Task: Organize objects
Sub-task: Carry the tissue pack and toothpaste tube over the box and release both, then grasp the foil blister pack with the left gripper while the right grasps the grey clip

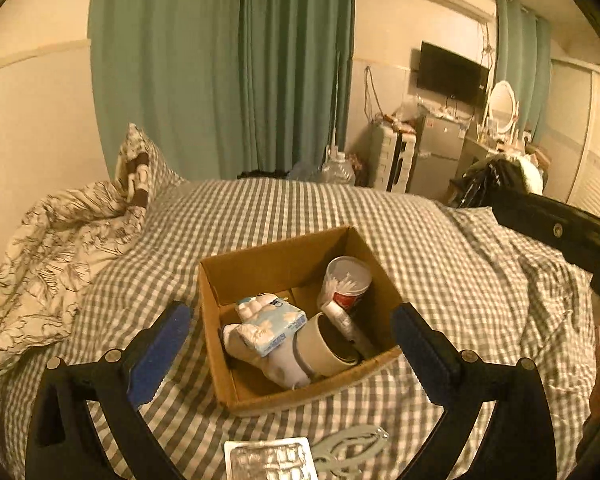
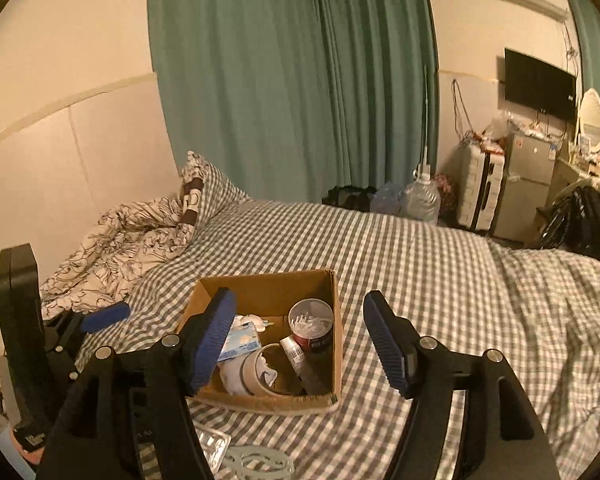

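An open cardboard box [image 1: 260, 264] [image 2: 268, 288] sits on the checked bedspread. Inside lie a blue tissue pack [image 1: 278, 326] [image 2: 240, 342], a beige mug [image 1: 324, 346] [image 2: 256, 372] on its side, a round tub of cotton swabs [image 1: 346, 282] [image 2: 312, 322], a small white bottle [image 1: 340, 318] [image 2: 294, 354] and white cloth [image 1: 252, 344]. A silver blister pack [image 1: 270, 460] [image 2: 214, 446] and a pale cut-out coaster [image 1: 350, 450] [image 2: 260, 462] lie on the bed in front of the box. My left gripper [image 1: 292, 336] is open and empty, above the box. My right gripper [image 2: 300, 338] is open and empty, above the box.
A rumpled floral duvet [image 1: 52, 256] and pillow [image 1: 140, 164] lie at the left. Green curtains [image 1: 220, 68] hang behind the bed. A water jug [image 1: 338, 170], suitcase [image 1: 392, 160], small fridge [image 1: 436, 156] and dressing table stand past the far edge.
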